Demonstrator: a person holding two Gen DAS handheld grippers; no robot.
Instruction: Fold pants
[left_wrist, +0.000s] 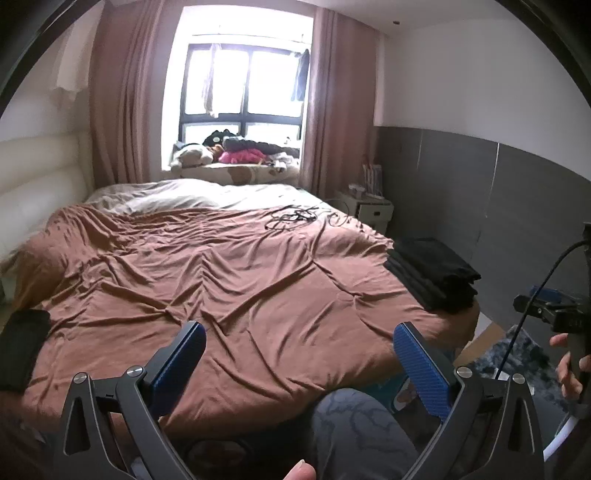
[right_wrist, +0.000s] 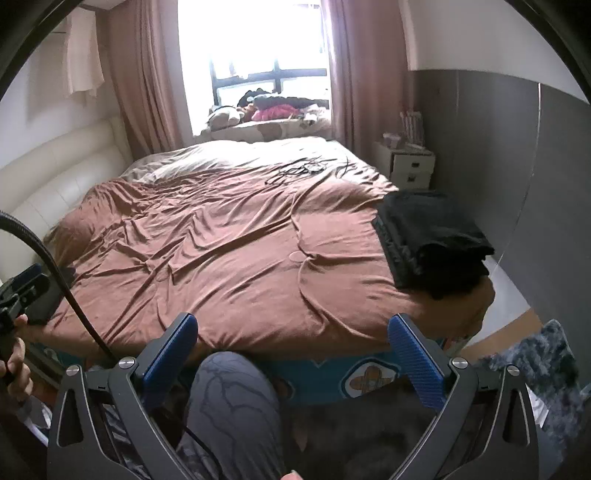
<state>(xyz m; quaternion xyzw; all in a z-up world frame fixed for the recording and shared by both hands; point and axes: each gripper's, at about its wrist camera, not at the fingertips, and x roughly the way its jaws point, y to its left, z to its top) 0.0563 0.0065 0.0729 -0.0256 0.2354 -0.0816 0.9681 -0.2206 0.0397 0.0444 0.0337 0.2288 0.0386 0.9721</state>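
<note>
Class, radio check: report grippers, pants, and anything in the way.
Left gripper open, empty. Right gripper open, empty. Folded black pants stacked at the bed's right edge. Cables lying far across the brown blanket.

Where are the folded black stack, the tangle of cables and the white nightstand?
folded black stack (right_wrist: 432, 236): right wrist view, top of the pile at the bed's right edge.
tangle of cables (left_wrist: 291, 218): left wrist view, middle of the loops on the bed.
white nightstand (right_wrist: 410, 166): right wrist view, drawer front.

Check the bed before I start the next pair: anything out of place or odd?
A loose tangle of black cables lies on the brown bedspread at the far side. The folded black stack overhangs the bed's right edge.
</note>
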